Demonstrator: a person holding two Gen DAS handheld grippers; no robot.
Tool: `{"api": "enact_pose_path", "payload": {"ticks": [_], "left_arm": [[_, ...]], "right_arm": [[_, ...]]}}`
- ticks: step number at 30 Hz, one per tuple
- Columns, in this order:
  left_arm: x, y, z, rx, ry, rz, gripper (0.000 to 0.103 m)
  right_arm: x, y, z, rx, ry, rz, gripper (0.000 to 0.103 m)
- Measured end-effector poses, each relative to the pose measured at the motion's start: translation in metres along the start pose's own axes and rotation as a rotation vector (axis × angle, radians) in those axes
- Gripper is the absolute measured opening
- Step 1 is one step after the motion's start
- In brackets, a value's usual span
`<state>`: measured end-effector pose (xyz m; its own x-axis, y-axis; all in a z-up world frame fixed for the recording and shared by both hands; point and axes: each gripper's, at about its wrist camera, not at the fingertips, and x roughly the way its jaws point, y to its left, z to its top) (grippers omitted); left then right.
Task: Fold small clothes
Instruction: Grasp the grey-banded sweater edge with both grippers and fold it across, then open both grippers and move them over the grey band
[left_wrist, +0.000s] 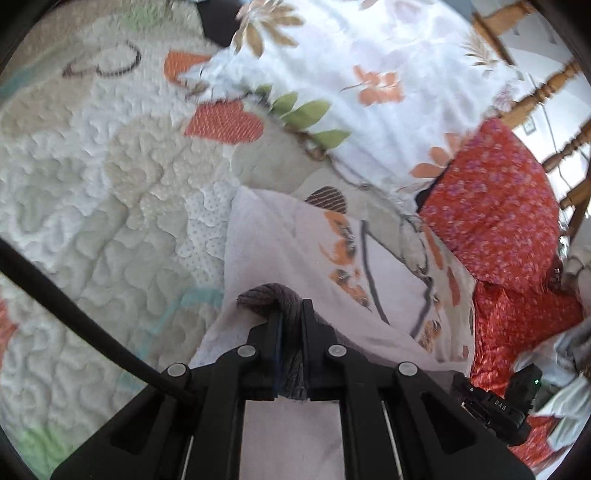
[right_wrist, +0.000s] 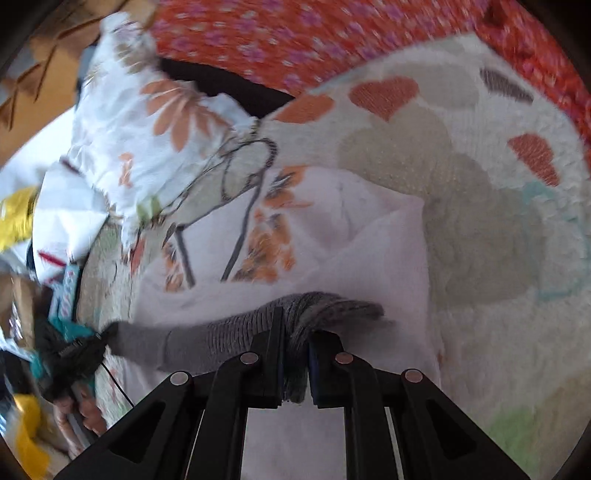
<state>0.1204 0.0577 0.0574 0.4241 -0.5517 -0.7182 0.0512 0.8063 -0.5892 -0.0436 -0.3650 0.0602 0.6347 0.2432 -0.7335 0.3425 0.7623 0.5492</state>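
Note:
A small white garment (left_wrist: 295, 258) with an orange and grey print and a grey ribbed waistband (left_wrist: 266, 293) lies partly lifted over a quilted bedspread (left_wrist: 92, 184). My left gripper (left_wrist: 291, 314) is shut on the waistband at one end. In the right wrist view the same garment (right_wrist: 332, 229) hangs forward, and my right gripper (right_wrist: 295, 325) is shut on the grey waistband (right_wrist: 229, 332), which stretches left to the other gripper (right_wrist: 74, 354). That gripper also shows at the lower right of the left wrist view (left_wrist: 498, 402).
A white floral pillow (left_wrist: 351, 74) and red floral fabric (left_wrist: 498, 206) lie beyond the garment. A wooden headboard (left_wrist: 546, 85) stands at the far right. In the right wrist view, loose clothes (right_wrist: 22, 218) sit at the left, with the heart-patterned bedspread (right_wrist: 480, 184) to the right.

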Motion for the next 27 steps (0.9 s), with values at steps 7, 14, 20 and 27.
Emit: {"api": "enact_pose_path", "payload": {"ticks": [7,14,20,27], "left_arm": [[0.008,0.018,0.027,-0.134,-0.129,-0.003,0.049],[0.001,0.01,0.028,-0.089,-0.09,0.059,0.052],[-0.013,-0.01,0.013,0.074,-0.079,0.147,0.055],[-0.044,-0.006,-0.014,0.218,-0.044,0.264,0.059]], "right_arm": [[0.015,-0.038,0.051,0.168,-0.111,0.152,0.04],[0.01,-0.049,0.057,0.198,-0.133,0.071,0.052],[-0.013,-0.021,0.047,0.039,-0.152,-0.049,0.052],[-0.032,-0.003,0.024,-0.109,-0.127,-0.144,0.052]]}}
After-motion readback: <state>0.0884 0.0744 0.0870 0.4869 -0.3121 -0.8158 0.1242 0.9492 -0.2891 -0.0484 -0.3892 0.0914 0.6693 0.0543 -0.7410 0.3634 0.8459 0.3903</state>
